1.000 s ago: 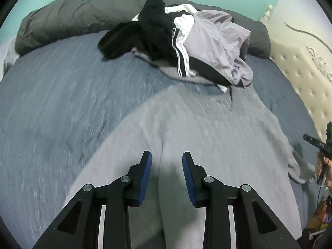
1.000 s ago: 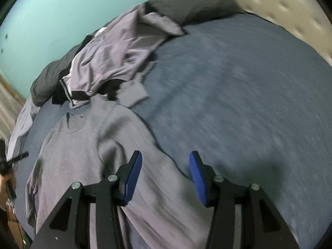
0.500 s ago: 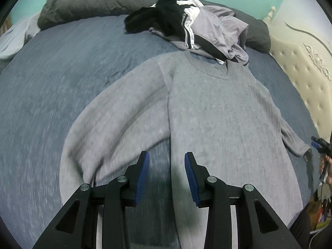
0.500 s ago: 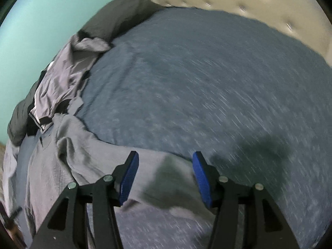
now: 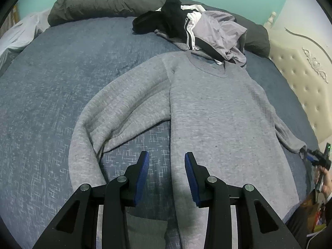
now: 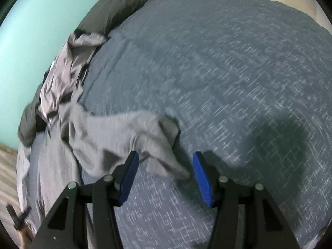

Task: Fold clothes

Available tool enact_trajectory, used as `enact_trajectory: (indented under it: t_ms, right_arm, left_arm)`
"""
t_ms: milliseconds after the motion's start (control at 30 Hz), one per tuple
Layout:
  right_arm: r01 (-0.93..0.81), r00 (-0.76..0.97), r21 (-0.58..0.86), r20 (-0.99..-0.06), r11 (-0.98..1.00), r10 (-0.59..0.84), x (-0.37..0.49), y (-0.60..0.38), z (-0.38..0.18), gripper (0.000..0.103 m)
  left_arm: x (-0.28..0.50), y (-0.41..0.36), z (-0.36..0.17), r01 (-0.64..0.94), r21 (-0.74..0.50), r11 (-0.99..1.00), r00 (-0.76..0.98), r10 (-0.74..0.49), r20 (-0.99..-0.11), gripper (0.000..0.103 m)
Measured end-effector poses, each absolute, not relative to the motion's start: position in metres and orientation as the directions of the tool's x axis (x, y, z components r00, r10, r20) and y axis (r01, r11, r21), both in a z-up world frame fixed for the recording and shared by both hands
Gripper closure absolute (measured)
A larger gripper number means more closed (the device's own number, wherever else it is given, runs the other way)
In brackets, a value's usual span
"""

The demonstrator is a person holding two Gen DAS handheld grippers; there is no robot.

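Observation:
A grey sweatshirt [image 5: 217,114] lies flat, front up, on the blue bedspread [image 5: 51,103], neck toward the far side. Its left sleeve [image 5: 108,112] curves down toward me. My left gripper [image 5: 166,155] hangs open over the gap between that sleeve and the body's left edge, with nothing between its pads. The right sleeve's cuff [image 6: 161,145] lies rumpled between the open jaws of my right gripper [image 6: 166,155], and the pads do not press on it. The left wrist view shows the right gripper [image 5: 311,157] at that cuff, far right.
A pile of black, white-striped and lilac clothes [image 5: 199,31] sits just beyond the sweatshirt's collar. A dark grey duvet [image 5: 103,2] runs along the far side. A cream tufted headboard [image 5: 300,78] stands on the right. A person's hand [image 5: 325,184] is at the right edge.
The left gripper has pulled back from the pile, so the whole sweatshirt now shows. The right gripper has slid out along the right sleeve to its cuff and its jaws stand slightly wider.

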State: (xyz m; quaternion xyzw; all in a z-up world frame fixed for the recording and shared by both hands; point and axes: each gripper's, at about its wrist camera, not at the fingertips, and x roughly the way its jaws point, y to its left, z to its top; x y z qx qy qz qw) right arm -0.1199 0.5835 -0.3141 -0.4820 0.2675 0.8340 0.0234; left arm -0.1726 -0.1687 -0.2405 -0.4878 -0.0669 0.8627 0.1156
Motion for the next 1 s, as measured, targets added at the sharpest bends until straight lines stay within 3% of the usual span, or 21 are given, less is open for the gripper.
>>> enact_trajectory:
  t_ms: [100,167,267,533,800,1000]
  right_arm:
    - [-0.243,-0.492,0.346,-0.849,-0.906,-0.192,-0.125,0.569,-0.321,0.05]
    - [-0.221,-0.48,0.313,-0.859,-0.924,-0.177,-0.127,0.565,-0.323,0.079]
    - [-0.206,-0.476,0.285,-0.865,-0.936,-0.159,-0.129,0.564,-0.325,0.097]
    - [-0.228,-0.602,0.273,-0.794,-0.935,-0.085,-0.122,0.604,-0.271,0.098]
    - [-0.243,-0.661,0.168,-0.75,-0.955,0.036,-0.133,0.643,-0.207,0.098]
    - [-0.269,-0.654,0.126,-0.752,-0.955,0.085,-0.148,0.658,-0.193,0.098]
  left_arm:
    - [-0.17,-0.166,-0.237,-0.135,-0.228,-0.964,-0.498,0.265,-0.826,0.064]
    - [-0.168,-0.165,-0.232,-0.137,-0.225,-0.965,-0.501,0.264,-0.824,0.064]
    - [-0.165,-0.164,-0.225,-0.14,-0.218,-0.966,-0.508,0.259,-0.821,0.064]
    - [-0.165,-0.16,-0.213,-0.144,-0.2,-0.969,-0.518,0.247,-0.819,0.064]
    - [-0.166,-0.148,-0.208,-0.167,-0.196,-0.966,-0.515,0.255,-0.818,0.064]
    - [-0.166,-0.146,-0.21,-0.162,-0.203,-0.966,-0.506,0.258,-0.823,0.064]
